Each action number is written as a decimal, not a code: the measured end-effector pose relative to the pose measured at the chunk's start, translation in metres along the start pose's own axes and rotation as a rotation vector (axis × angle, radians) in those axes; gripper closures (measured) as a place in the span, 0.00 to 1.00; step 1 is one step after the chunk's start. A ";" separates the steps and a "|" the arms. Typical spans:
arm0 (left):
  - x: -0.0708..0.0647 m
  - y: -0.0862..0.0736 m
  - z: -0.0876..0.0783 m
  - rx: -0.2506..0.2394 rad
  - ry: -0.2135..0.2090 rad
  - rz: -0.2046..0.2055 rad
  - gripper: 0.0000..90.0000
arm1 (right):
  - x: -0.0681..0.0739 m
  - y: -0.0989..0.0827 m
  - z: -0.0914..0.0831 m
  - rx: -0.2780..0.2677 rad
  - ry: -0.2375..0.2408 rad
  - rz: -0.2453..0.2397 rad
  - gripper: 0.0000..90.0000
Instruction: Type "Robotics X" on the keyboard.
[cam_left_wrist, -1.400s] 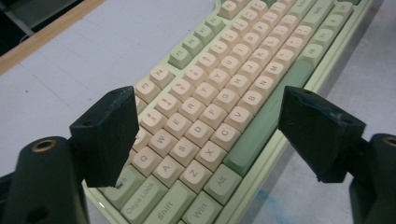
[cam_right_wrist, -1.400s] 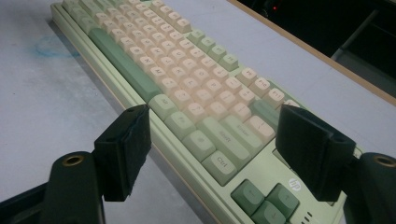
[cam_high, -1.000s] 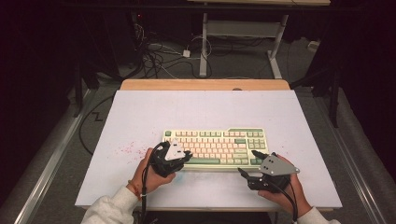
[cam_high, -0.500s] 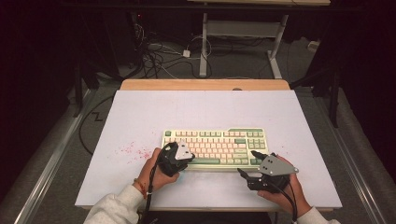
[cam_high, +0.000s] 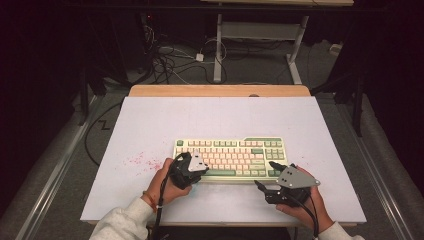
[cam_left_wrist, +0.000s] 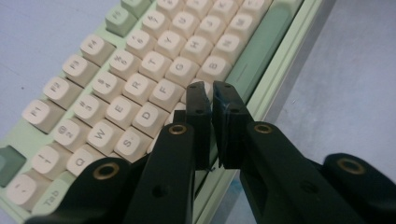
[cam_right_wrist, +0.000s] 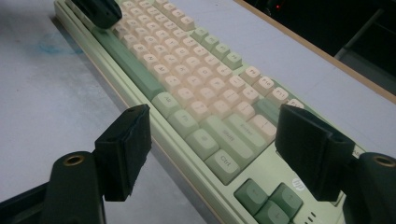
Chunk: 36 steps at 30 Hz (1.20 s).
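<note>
**Trainee:** Since the earlier frames, what has changed on your left side?

**Instructor:** Your left gripper (cam_high: 196, 169) has crept a little further over the near left part of the keyboard (cam_high: 235, 152); its jaws closed fully and have just been opening again by a sliver, with nothing between them. Your right gripper (cam_high: 266, 176) has kept its place.

**Trainee:** How do the left jaws stand now?

**Instructor:** In the left gripper view, your left gripper (cam_left_wrist: 211, 100) shows its jaws nearly together, only a thin slit between the pads. No key is clamped. The tips hover over the letter rows of the keyboard (cam_left_wrist: 116, 93); whether they touch a keycap you cannot tell. The green space bar (cam_left_wrist: 261, 42) lies just beyond the tips, to their right.

**Trainee:** And the right jaws?

**Instructor:** In the right gripper view, your right gripper (cam_right_wrist: 212, 135) holds its jaws wide apart, gripping nothing. The near right end of the keyboard (cam_right_wrist: 187, 88) lies between and beyond them, with the Ctrl key (cam_right_wrist: 224, 162) just ahead in the gap. The left pad sits over the white table (cam_right_wrist: 51, 98) beside the keyboard's front edge; the right pad sits over the keyboard's far corner.
</note>
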<state>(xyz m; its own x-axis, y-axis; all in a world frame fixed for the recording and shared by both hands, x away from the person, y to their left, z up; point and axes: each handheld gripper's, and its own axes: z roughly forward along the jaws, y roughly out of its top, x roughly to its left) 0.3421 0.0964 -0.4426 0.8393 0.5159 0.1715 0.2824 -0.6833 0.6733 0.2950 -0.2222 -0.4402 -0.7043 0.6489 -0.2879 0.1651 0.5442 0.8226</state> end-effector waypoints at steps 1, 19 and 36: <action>0.001 0.000 -0.003 -0.017 0.008 -0.004 0.90 | -0.001 0.000 0.000 -0.002 -0.001 0.000 0.30; 0.011 -0.019 -0.025 -0.111 0.124 -0.022 0.34 | -0.007 0.000 -0.005 -0.012 -0.021 0.024 0.32; 0.010 -0.050 -0.034 -0.113 0.152 -0.025 0.20 | -0.013 0.000 -0.007 -0.006 -0.035 0.049 0.38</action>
<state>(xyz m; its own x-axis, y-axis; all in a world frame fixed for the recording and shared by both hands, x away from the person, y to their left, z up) 0.3210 0.1535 -0.4501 0.7504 0.6100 0.2544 0.2416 -0.6115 0.7535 0.2994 -0.2336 -0.4330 -0.6711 0.6926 -0.2644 0.1942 0.5084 0.8390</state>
